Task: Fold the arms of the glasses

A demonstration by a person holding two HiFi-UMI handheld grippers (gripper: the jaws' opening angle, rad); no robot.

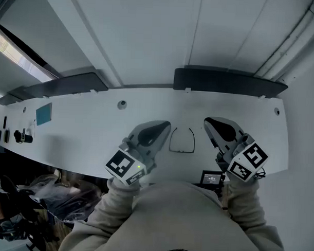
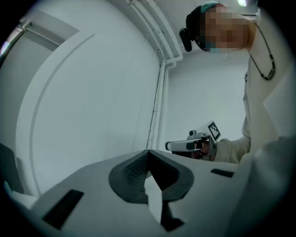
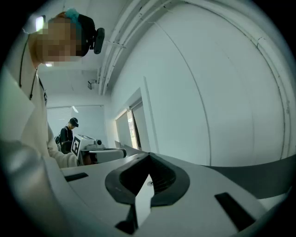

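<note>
A white counter (image 1: 95, 130) runs along a pale wall, with 2 dark panels (image 1: 228, 81) mounted at its far edge. Toward its left end lie a teal square (image 1: 43, 114) and a few small dark items (image 1: 19, 136). A small screen device (image 1: 213, 177) sits at the near edge, just beside the marker cube (image 1: 248, 161) of the right tool (image 1: 211, 124). Crumpled clear plastic bags (image 1: 57, 196) lie below the counter on the left. In the right gripper view, a second person (image 3: 69, 132) stands well back in the room.

The glasses (image 1: 182, 140) lie flat on bare counter with both arms spread, between the 2 tools and touching neither. From above it is hard to make out which end is the front. The left tool (image 1: 162, 129) is just beside them on one side and the right tool is near on the other. Both are held in sleeved hands and point away from the person toward the wall. Each tool's jaws are closed tip to tip, with nothing gripped between them.
</note>
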